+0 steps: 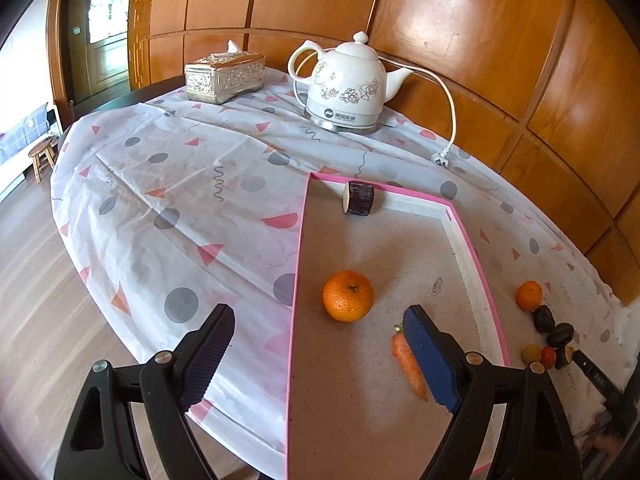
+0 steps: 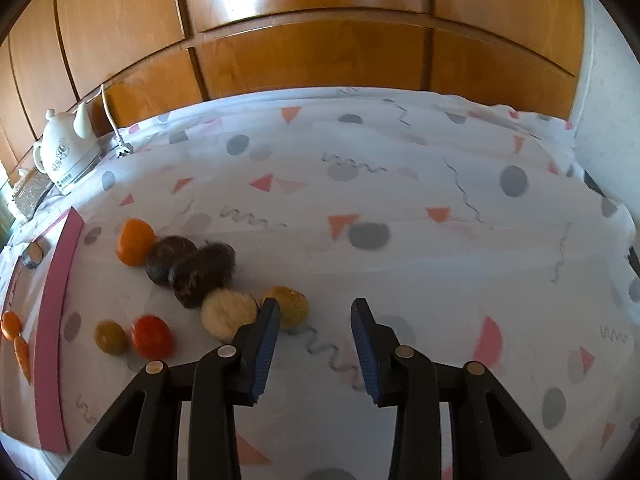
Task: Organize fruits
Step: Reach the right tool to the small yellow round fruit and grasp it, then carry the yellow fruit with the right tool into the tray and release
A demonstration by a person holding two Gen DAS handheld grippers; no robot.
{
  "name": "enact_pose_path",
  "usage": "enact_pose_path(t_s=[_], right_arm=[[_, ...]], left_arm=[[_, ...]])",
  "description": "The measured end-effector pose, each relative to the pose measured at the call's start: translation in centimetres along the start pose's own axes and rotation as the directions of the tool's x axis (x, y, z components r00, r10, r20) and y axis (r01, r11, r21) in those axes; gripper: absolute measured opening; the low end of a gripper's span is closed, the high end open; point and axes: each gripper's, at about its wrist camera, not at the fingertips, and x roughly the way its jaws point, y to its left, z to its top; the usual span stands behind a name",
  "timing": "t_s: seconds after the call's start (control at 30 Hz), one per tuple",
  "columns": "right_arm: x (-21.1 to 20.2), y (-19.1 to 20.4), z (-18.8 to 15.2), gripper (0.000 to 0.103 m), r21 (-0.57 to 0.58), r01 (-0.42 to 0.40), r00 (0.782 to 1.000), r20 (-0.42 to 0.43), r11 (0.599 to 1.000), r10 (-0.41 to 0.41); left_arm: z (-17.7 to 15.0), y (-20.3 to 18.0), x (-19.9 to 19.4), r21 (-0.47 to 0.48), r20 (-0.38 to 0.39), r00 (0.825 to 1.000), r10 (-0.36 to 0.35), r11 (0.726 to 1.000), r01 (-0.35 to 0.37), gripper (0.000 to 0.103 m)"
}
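A pink-rimmed tray (image 1: 294, 320) holds an orange (image 1: 348, 296), a carrot (image 1: 408, 364) and a dark-skinned cut slice (image 1: 358, 199). My left gripper (image 1: 318, 314) hangs open over the tray's near left rim, one finger outside the tray, the other above the carrot. On the cloth right of the tray lie another orange (image 2: 135, 242), two dark brown fruits (image 2: 202, 274), a pale round piece (image 2: 228, 314), a yellow-brown fruit (image 2: 290, 306), a red tomato (image 2: 152, 337) and an olive-yellow fruit (image 2: 111, 337). My right gripper (image 2: 316, 304) is open, empty, its left finger just in front of the yellow-brown fruit.
A white kettle (image 1: 346, 84) with its cord and loose plug (image 1: 440, 159) stands at the back by the wooden wall. A silver tissue box (image 1: 224, 76) sits left of it. The patterned cloth (image 2: 400, 200) stretches bare to the right; the table edge drops off on the left.
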Motion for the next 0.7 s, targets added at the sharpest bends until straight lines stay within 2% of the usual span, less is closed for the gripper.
enact_pose_path(t_s=[0.27, 0.33, 0.37, 0.7], right_arm=[[1.5, 1.3, 0.4, 0.037, 0.01, -0.075, 0.996, -0.045, 0.997, 0.075], [1.8, 1.8, 0.5, 0.03, 0.0, -0.088, 0.995, -0.045, 0.996, 0.088], [2.0, 2.1, 0.5, 0.025, -0.011, -0.083, 0.995, -0.053, 0.996, 0.082], [1.5, 2.2, 0.0, 0.025, -0.045, -0.065, 0.997, -0.041, 0.997, 0.064]], left_arm=[[0.1, 0.1, 0.0, 0.003, 0.006, 1.0, 0.008, 1.0, -0.008, 0.087], [0.1, 0.2, 0.0, 0.002, 0.009, 1.0, 0.013, 1.0, -0.013, 0.087], [0.1, 0.3, 0.0, -0.001, 0.008, 1.0, 0.017, 1.0, -0.017, 0.087], [0.1, 1.9, 0.0, -0.073, 0.008, 0.997, 0.075, 0.995, -0.075, 0.09]])
